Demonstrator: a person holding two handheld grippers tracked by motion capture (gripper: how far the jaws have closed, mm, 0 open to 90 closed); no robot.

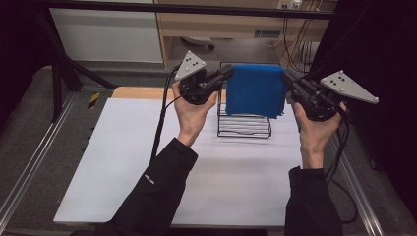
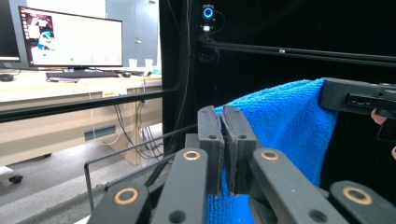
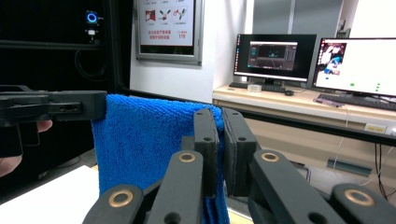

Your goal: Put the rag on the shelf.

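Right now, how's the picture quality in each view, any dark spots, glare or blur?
High view: evenly lit white table, both side edges fall to black. Left gripper view: blue towel crisp and bright on a black backdrop; the monitor glares. Right gripper view: jaws sharp, the far monitors bright and slightly soft.

Both grippers — left gripper [image 1: 229,72], right gripper [image 1: 285,77] — hold blue towel [image 1: 255,90] above wire rack [image 1: 244,126].

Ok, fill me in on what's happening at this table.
A person holds a two-jaw gripper in each hand. The left gripper and the right gripper each pinch a top corner of a blue towel, jaws closed on the cloth. The towel hangs spread between them, raised above a black wire rack that stands on the white table. Whether its lower edge touches the rack is unclear.
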